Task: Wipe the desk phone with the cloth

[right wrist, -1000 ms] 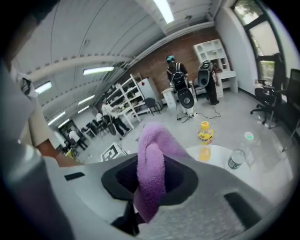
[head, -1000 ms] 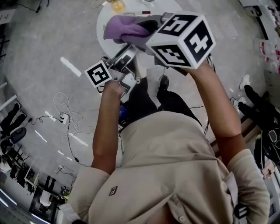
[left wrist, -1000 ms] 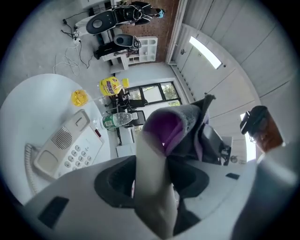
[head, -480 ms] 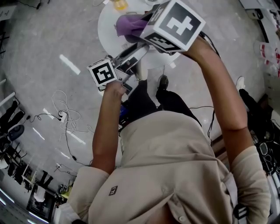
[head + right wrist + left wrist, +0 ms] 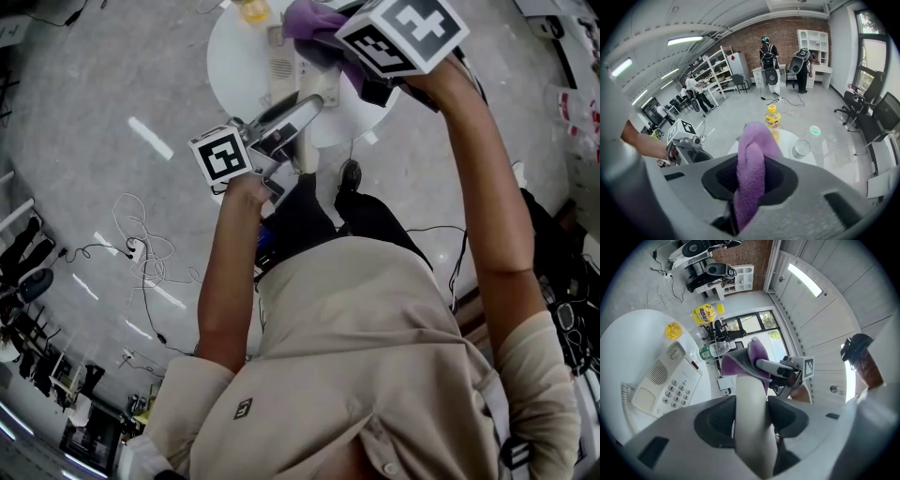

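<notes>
Over the desk phone [image 5: 665, 385], your right gripper [image 5: 750, 185] has arrived with the purple cloth [image 5: 752, 150] clamped in its jaws, and your left gripper [image 5: 751, 425] grips the handset [image 5: 749, 380], so wiping can start.

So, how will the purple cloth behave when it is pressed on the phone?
The cloth is probably soft and floppy: it bunches into thick folds where the right gripper pinches it. Its fluffy surface suggests it is light. It would likely mould over the phone keys rather than slide stiffly.

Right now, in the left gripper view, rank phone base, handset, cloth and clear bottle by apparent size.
1. phone base and handset: look alike; the handset is right at the camera, so unranked.
2. cloth
3. clear bottle
</notes>
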Demonstrator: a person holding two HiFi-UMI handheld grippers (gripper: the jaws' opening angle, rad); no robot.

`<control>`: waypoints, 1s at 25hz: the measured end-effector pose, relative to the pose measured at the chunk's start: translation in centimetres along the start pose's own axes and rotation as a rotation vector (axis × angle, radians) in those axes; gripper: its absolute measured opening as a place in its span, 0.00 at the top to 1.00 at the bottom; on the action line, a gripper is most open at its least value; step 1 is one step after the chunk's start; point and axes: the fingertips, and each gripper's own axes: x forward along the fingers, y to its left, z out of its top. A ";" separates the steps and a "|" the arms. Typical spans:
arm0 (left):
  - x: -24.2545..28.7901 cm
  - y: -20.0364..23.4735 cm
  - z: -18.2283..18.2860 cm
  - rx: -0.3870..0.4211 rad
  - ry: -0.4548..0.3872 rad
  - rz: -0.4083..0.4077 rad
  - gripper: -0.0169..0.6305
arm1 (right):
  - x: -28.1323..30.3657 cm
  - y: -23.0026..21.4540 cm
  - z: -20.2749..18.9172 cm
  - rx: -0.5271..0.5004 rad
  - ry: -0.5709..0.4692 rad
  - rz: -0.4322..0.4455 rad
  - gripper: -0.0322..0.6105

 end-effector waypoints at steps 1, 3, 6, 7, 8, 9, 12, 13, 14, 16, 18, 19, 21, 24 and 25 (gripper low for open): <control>0.0 0.0 0.1 0.011 0.000 0.004 0.65 | -0.1 -0.4 -0.2 0.007 0.000 -0.008 0.84; -0.1 -0.2 0.3 -0.002 -0.014 -0.009 0.65 | -0.3 -0.9 -0.7 0.018 -0.001 -0.020 0.84; -0.1 -0.3 0.5 -0.017 -0.030 -0.022 0.65 | -0.4 -1.3 -1.1 0.033 -0.006 -0.027 0.84; -0.2 -0.2 0.6 -0.012 -0.033 -0.019 0.65 | -0.4 -1.4 -1.2 0.037 -0.009 -0.029 0.84; -0.2 -0.2 0.8 -0.009 -0.036 -0.016 0.65 | -0.4 -1.5 -1.2 0.040 -0.014 -0.032 0.84; -0.3 -0.1 1.0 -0.007 -0.039 -0.011 0.65 | -0.5 -1.6 -1.1 0.045 -0.021 -0.035 0.84; -0.7 0.0 1.7 0.002 -0.053 0.003 0.65 | -1.0 -2.0 -1.1 0.060 -0.045 -0.053 0.84; -0.8 0.1 1.9 0.008 -0.059 0.008 0.65 | -1.2 -2.2 -1.1 0.066 -0.057 -0.061 0.84; -1.0 0.3 2.2 0.015 -0.065 0.016 0.65 | -1.5 -2.3 -1.0 0.072 -0.071 -0.070 0.84; -1.5 0.7 2.9 0.030 -0.077 0.039 0.65 | -2.0 -2.7 -0.8 0.089 -0.107 -0.092 0.84; -2.0 1.2 3.6 0.049 -0.092 0.065 0.65 | -2.6 -3.2 -0.6 0.116 -0.152 -0.115 0.84; -2.2 1.4 4.0 0.060 -0.100 0.078 0.65 | -2.8 -3.4 -0.6 0.136 -0.179 -0.125 0.84; -2.5 1.8 4.7 0.089 -0.111 0.107 0.65 | -3.5 -3.9 -0.6 0.178 -0.242 -0.148 0.84; -2.7 2.8 5.5 0.135 -0.123 0.170 0.65 | -5.2 -4.5 -0.6 0.229 -0.354 -0.188 0.84; -2.6 3.3 5.7 0.151 -0.125 0.191 0.65 | -5.8 -4.7 -0.6 0.249 -0.392 -0.202 0.84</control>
